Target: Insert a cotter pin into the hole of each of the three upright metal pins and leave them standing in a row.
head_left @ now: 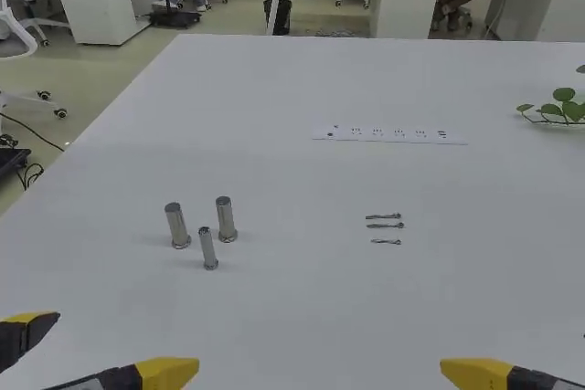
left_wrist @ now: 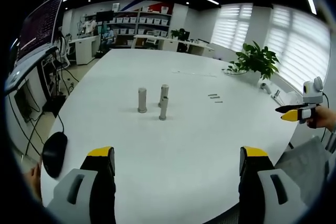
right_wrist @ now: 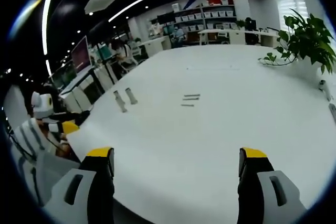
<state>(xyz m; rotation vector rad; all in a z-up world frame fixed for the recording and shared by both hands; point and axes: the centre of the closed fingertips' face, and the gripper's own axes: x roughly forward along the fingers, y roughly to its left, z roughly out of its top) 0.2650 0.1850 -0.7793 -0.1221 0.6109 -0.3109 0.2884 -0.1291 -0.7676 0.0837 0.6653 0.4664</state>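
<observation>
Three upright metal pins stand in a loose cluster on the white table: one at the left (head_left: pixel 177 226), one behind (head_left: pixel 226 219) and one in front (head_left: pixel 208 248). Three small cotter pins (head_left: pixel 384 226) lie flat to their right, stacked in a short column. My left gripper (left_wrist: pixel 178 156) is open with nothing between its jaws, and the metal pins (left_wrist: pixel 163 107) are well ahead of it. My right gripper (right_wrist: pixel 177 156) is open too, far short of the cotter pins (right_wrist: pixel 190 98). Yellow fingertips (head_left: pixel 169 372) show at the near table edge.
A white power strip (head_left: pixel 388 134) lies flat beyond the cotter pins. A potted plant (head_left: pixel 559 107) stands at the table's right edge. A black mouse (left_wrist: pixel 54 153) sits at the near left edge. Desks and chairs stand beyond the table.
</observation>
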